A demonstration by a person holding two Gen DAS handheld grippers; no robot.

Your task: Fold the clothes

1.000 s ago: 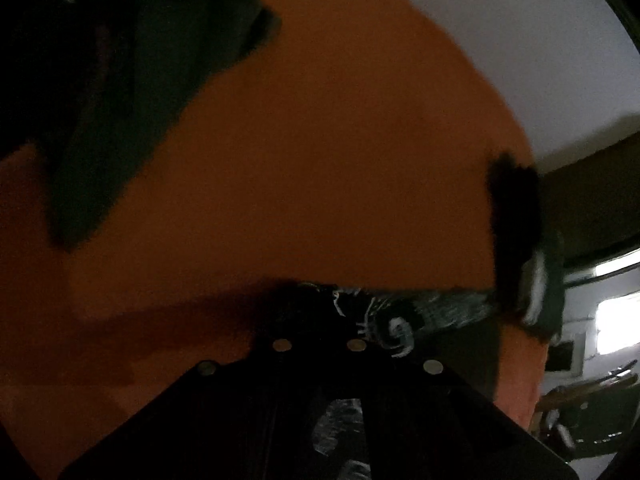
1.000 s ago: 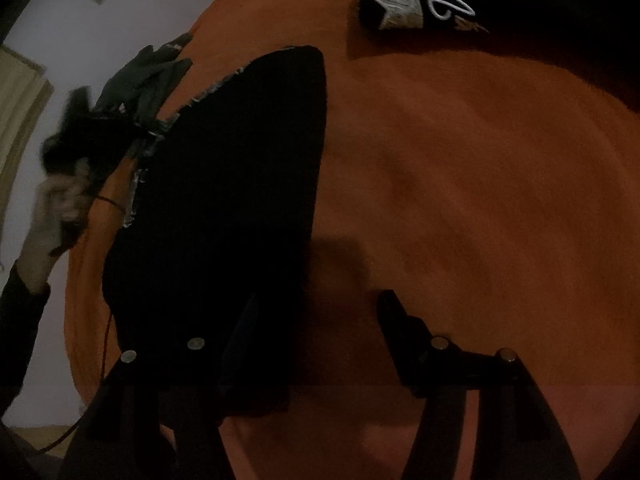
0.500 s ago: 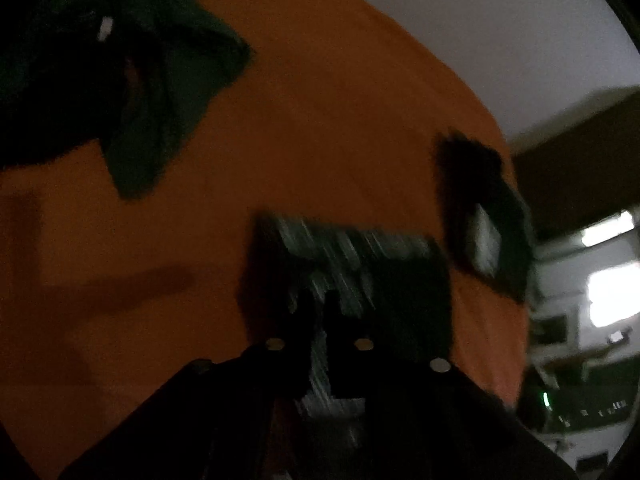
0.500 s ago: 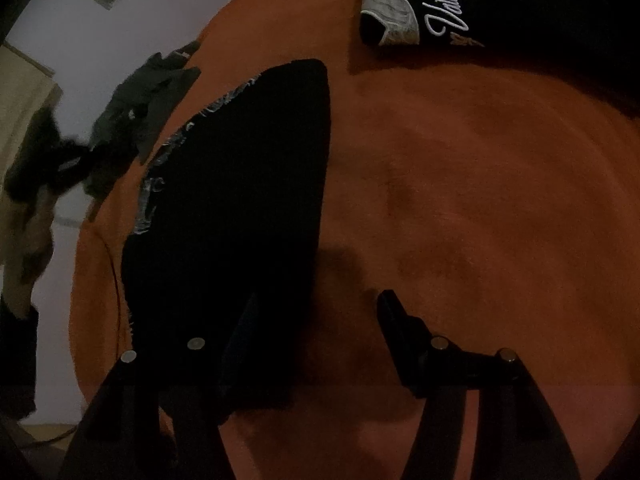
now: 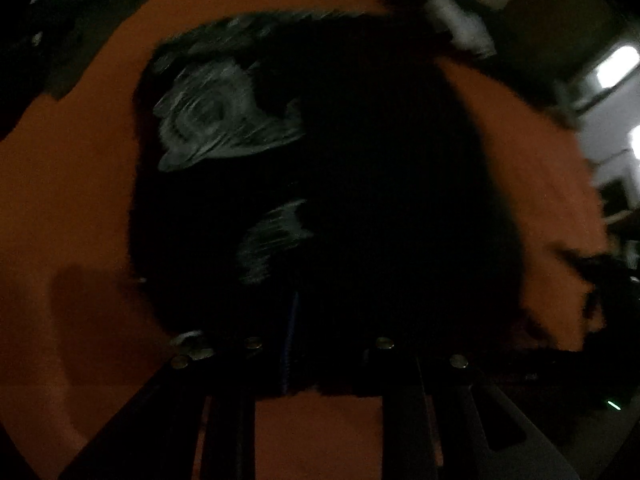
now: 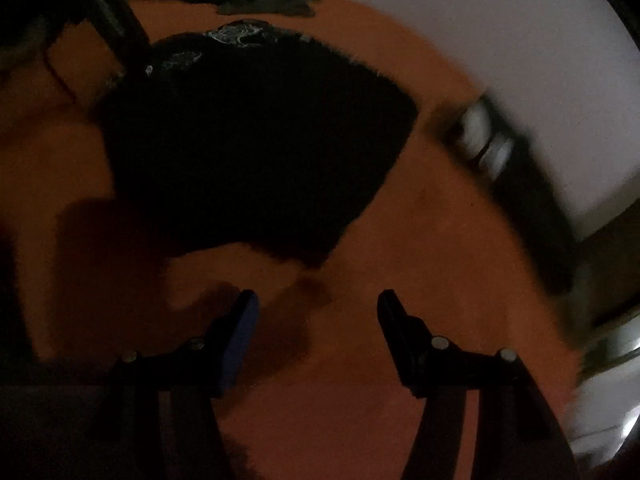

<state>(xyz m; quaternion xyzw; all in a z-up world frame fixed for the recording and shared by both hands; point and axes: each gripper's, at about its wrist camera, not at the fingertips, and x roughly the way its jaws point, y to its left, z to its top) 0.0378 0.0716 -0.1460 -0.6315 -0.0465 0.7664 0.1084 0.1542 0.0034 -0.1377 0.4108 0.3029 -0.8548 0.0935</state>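
Left black two-finger gripper (image 5: 316, 364) points steeply down, its dark fingers (image 5: 230, 376) parted a little, jaws just been opening, dim view hides any cloth between them. Right black two-finger gripper (image 6: 316, 312) angles down toward twelve o'clock, blue-padded fingers (image 6: 240, 336) spread wide, nothing between.

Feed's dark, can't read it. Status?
Left gripper jaws just been opening, apart over black shirt, nothing pinched. Right gripper jaws open, empty, above orange cover. Shirt lies flat. Nothing blocking.
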